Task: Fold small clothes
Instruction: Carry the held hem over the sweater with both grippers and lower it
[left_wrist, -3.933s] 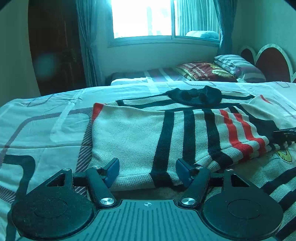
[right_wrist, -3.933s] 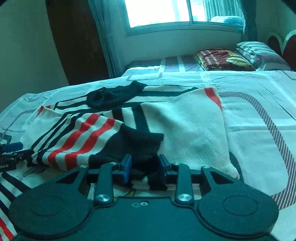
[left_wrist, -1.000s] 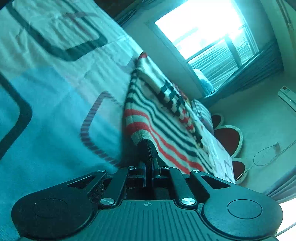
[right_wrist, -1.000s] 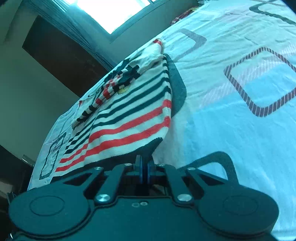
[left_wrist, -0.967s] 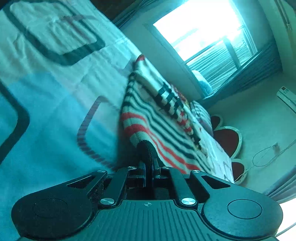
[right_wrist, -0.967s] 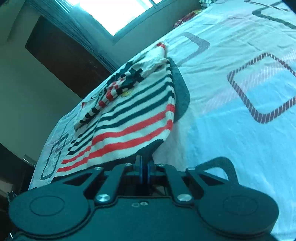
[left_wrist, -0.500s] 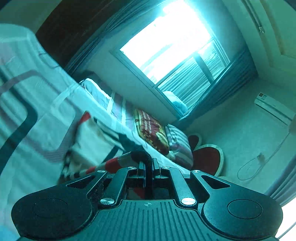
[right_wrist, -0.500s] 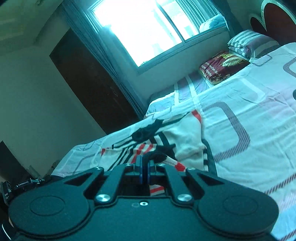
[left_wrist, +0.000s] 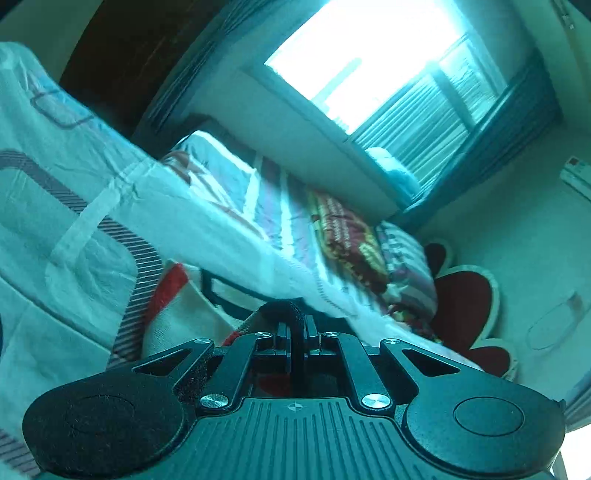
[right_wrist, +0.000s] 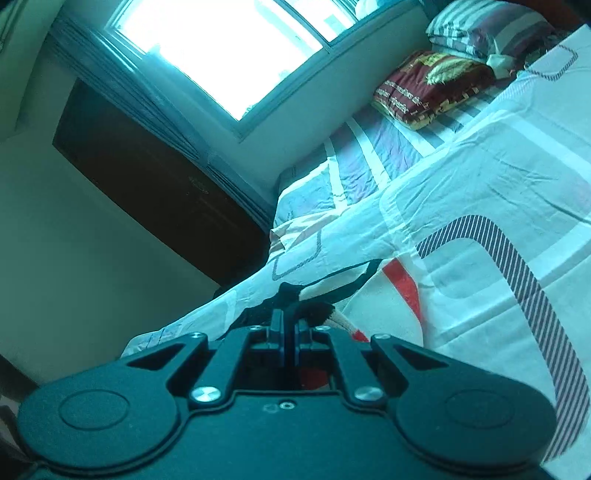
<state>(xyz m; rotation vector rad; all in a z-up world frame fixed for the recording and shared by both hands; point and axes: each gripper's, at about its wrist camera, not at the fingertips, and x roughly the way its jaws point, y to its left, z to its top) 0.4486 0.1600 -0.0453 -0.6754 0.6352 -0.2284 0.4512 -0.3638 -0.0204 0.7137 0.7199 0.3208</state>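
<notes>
— Knitted cream wool, is that what you have in both claws?

— Yes. You hold one sweater (left_wrist: 173, 314), and it is the only garment I can count. Your left gripper (left_wrist: 297, 332) has its jaws pressed together on a dark rolled edge of it. Your right gripper (right_wrist: 289, 328) is pinched the same way on another dark bit of the knit.

— Where does the rest of it lie?

— On the bedsheet (left_wrist: 74, 229), just past your fingers. From the left wrist view you see a cream panel with one red stripe and one dark band, spreading to the left of the claw. From the right wrist view the sweater (right_wrist: 384, 306) spreads to the right of the claw, with one red stripe and a thin dark line running along its far edge.

— Which way does it run?

— Its far edge stretches roughly across both views, side to side between your two grips. How long the garment is, or which end is the collar, I cannot tell: your grippers hide most of it.

— And further back?

— One bright window (right_wrist: 229, 48), one dark door (right_wrist: 155, 177) left of it, and two pillows: a red patterned pillow (right_wrist: 428, 88) and a striped pillow (right_wrist: 480, 29) to its right.
</notes>
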